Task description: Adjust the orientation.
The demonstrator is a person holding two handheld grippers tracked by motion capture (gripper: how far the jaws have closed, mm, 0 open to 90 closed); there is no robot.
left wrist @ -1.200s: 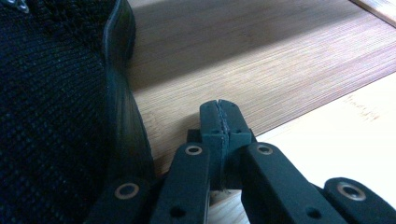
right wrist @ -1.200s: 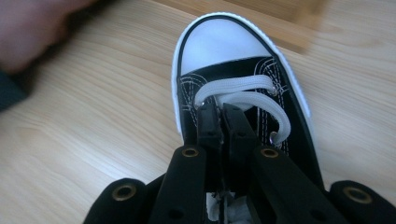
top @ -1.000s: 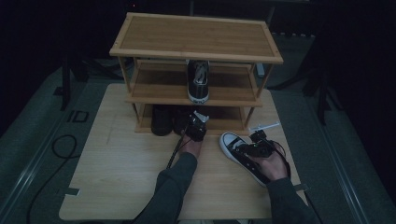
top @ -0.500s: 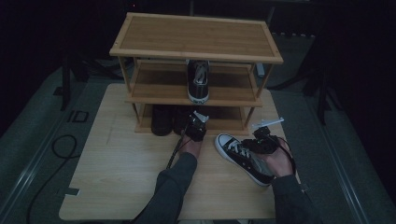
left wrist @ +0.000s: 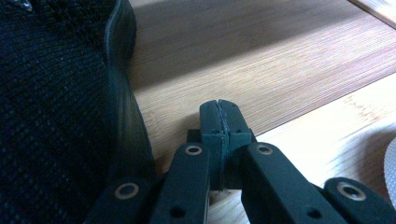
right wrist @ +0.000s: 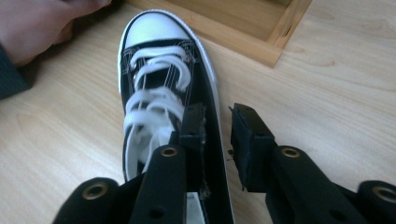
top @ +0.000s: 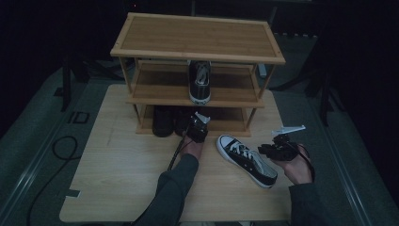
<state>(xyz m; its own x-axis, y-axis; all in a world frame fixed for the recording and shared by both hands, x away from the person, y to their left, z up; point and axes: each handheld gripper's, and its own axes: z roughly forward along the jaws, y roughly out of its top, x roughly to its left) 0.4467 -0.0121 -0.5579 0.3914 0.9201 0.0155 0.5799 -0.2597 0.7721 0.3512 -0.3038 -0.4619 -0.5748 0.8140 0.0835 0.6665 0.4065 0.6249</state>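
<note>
Jaws of right gripper (right wrist: 217, 140) apart, just been opening, straddling collar edge of black-and-white sneaker (top: 246, 159), pads off it. Left gripper (left wrist: 219, 126) jaws pressed together, empty, beside dark shoe (left wrist: 51, 102) at rack's foot. Counter (top: 117, 188): bare wood at near left. Shoe rack (top: 197, 37): top bare; middle shelf holds one sneaker (top: 199, 81); bottom holds dark pair. Loose sneaker lies on counter right of centre, toe toward rack.

In the right gripper view, the black sneaker (right wrist: 163, 88) runs off the bottom edge, its heel hidden behind the jaws. In the left gripper view, a dark knit shoe (left wrist: 51, 112) is cut off at the left edge. In the high view, the rack (top: 197, 52) shadows two dark shoes (top: 164, 121), their details indistinct.
</note>
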